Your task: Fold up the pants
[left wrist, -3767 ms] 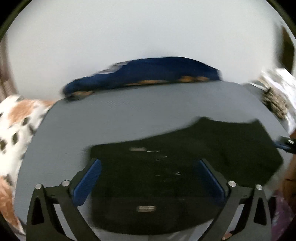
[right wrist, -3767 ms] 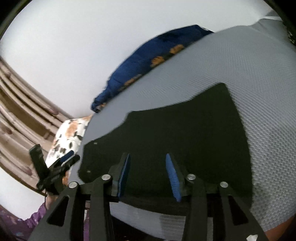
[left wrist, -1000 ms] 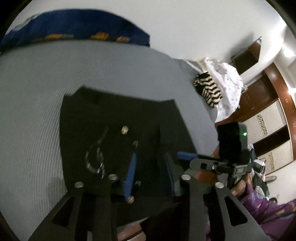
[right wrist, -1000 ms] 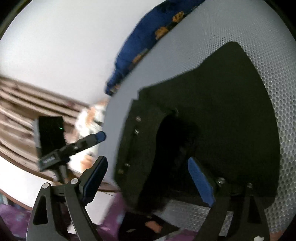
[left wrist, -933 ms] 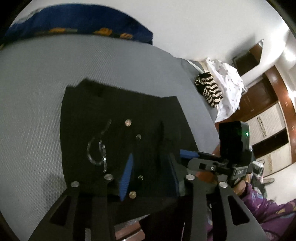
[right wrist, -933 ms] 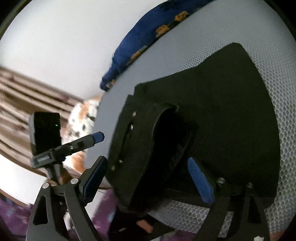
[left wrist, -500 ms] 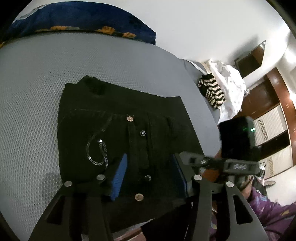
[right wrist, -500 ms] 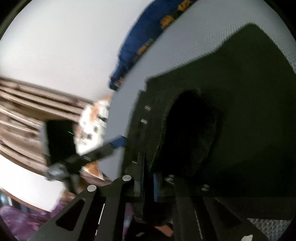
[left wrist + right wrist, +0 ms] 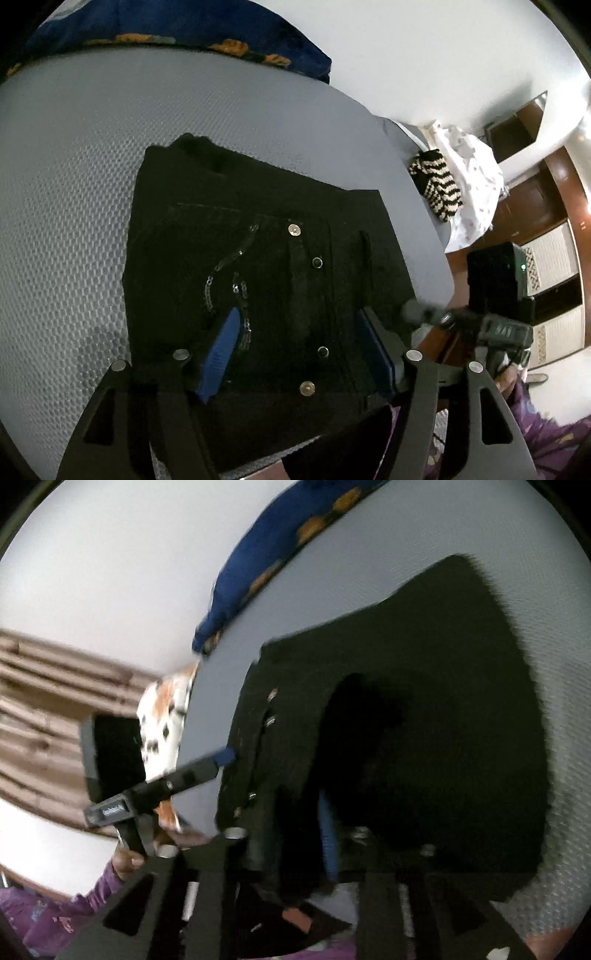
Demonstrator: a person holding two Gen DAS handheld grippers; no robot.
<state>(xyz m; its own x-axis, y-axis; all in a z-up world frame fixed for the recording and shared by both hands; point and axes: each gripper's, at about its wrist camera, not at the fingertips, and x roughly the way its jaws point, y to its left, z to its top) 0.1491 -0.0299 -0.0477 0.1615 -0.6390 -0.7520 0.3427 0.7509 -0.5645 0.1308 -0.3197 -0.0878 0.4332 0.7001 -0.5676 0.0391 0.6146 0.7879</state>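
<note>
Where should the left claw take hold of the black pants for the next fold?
Probably the waistband edge of the black pants, nearest the opening left claw. Come from the near side of the grey bed: that thick edge hangs over there.

Two close wrist views (angled down) — shared black pants [image 9: 258, 266].

Black pants [image 9: 266, 273], folded, lie on a grey mattress [image 9: 74, 184] at centre frame, silver buttons and a chain showing. The left gripper [image 9: 299, 350] hovers at the lower edge, jaws opening, with the waistband fabric between them.
</note>
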